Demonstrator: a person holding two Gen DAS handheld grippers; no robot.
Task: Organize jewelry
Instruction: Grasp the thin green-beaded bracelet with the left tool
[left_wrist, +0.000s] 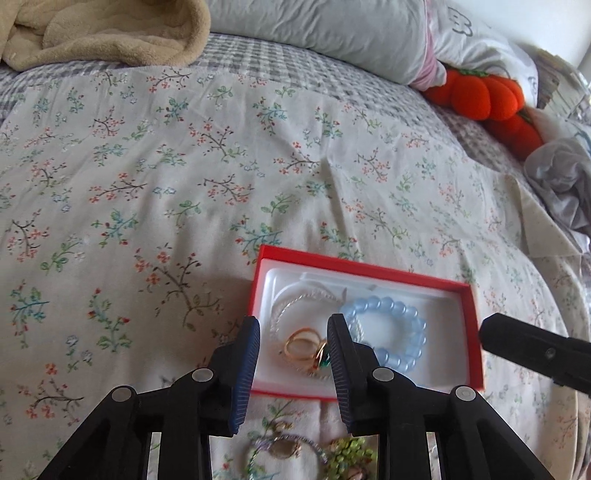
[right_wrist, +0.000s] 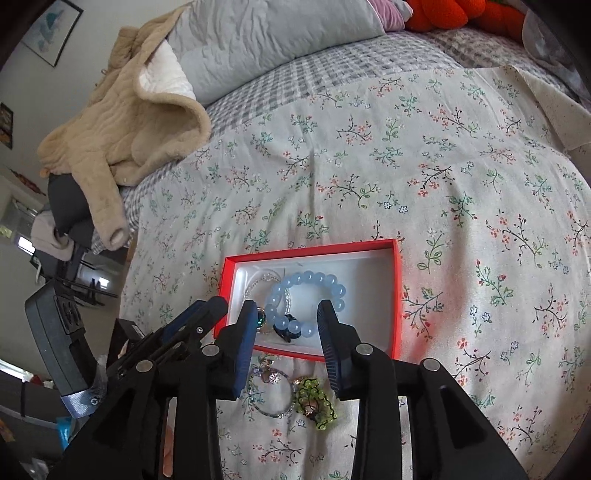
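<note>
A red box (left_wrist: 474, 332) with a white liner lies open on the floral bedspread; it also shows in the right wrist view (right_wrist: 397, 291). Inside lie a blue bead bracelet (left_wrist: 402, 314) (right_wrist: 314, 280), a clear bead strand (left_wrist: 295, 299) and a gold ring with a green stone (left_wrist: 306, 349). My left gripper (left_wrist: 293, 328) is open and empty, hovering over the ring. My right gripper (right_wrist: 286, 312) is open and empty over the blue bracelet. In front of the box lie a thin beaded bracelet (right_wrist: 271, 393) and a green bead bracelet (right_wrist: 316, 402).
A beige fleece jacket (right_wrist: 122, 125) and grey pillows (left_wrist: 314, 33) lie at the head of the bed. Orange plush pumpkins (left_wrist: 480, 96) sit at the far right. The bed's left edge (right_wrist: 129, 236) drops to furniture.
</note>
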